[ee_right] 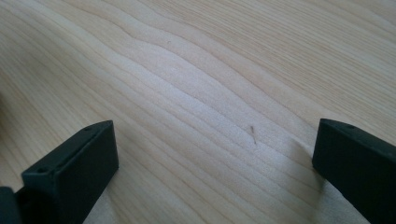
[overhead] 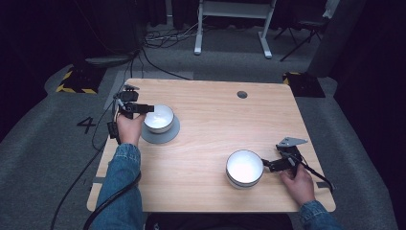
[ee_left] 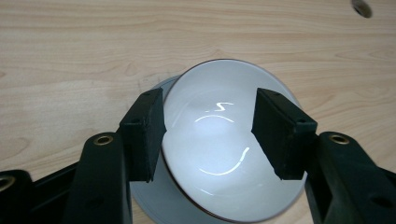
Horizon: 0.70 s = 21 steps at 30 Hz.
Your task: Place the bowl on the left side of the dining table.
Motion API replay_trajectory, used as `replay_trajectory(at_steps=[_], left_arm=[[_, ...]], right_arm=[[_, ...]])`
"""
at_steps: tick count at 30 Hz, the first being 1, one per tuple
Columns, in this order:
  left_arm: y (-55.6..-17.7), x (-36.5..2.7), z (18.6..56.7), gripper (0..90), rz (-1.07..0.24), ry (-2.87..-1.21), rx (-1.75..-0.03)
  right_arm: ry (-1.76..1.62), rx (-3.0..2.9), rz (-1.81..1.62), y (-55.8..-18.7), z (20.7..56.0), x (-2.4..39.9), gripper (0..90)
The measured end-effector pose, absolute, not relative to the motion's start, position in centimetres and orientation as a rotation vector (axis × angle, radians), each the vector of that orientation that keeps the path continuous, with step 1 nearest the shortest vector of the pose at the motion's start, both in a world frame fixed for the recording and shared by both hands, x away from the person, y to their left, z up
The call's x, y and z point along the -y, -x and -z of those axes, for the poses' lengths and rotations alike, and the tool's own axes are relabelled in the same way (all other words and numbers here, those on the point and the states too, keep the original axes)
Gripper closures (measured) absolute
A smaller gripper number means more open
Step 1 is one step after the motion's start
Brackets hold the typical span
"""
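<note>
A white bowl (overhead: pixel 159 118) stands on a grey saucer (overhead: pixel 163 137) at the table's left. My left gripper (overhead: pixel 146 109) hovers at its left rim. In the left gripper view the left gripper (ee_left: pixel 212 135) is open, its two black jaws spread over the bowl (ee_left: pixel 219 154), with the saucer (ee_left: pixel 152 200) showing underneath. A second white bowl (overhead: pixel 244 167) with a dark rim sits near the front right. Just to its right is my right gripper (overhead: pixel 265 164), pointing at the bowl. The right gripper (ee_right: pixel 210 172) is open wide over bare wood, with nothing between the jaws.
The wooden table (overhead: pixel 210 120) has a round cable hole (overhead: pixel 242 94) near its far edge. Cables trail off the table's left side to the floor. A white desk frame (overhead: pixel 233 19) stands on the carpet beyond the table.
</note>
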<state>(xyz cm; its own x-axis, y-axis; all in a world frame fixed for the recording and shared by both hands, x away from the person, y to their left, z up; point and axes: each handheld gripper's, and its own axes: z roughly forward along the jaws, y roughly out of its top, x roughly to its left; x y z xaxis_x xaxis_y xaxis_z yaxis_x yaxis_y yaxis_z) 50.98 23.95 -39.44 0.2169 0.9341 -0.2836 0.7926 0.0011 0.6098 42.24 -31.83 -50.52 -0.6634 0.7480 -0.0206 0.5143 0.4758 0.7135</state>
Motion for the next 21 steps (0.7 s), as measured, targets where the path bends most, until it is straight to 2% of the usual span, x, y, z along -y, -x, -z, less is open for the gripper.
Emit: replay_trajectory(at_steps=[21], left_arm=[[-43.7,-20.1,33.3,42.1,-0.346,-1.973,-1.255]], right_arm=[[-1.064,-2.398,-0.993,-42.2,50.5,31.8,0.5]])
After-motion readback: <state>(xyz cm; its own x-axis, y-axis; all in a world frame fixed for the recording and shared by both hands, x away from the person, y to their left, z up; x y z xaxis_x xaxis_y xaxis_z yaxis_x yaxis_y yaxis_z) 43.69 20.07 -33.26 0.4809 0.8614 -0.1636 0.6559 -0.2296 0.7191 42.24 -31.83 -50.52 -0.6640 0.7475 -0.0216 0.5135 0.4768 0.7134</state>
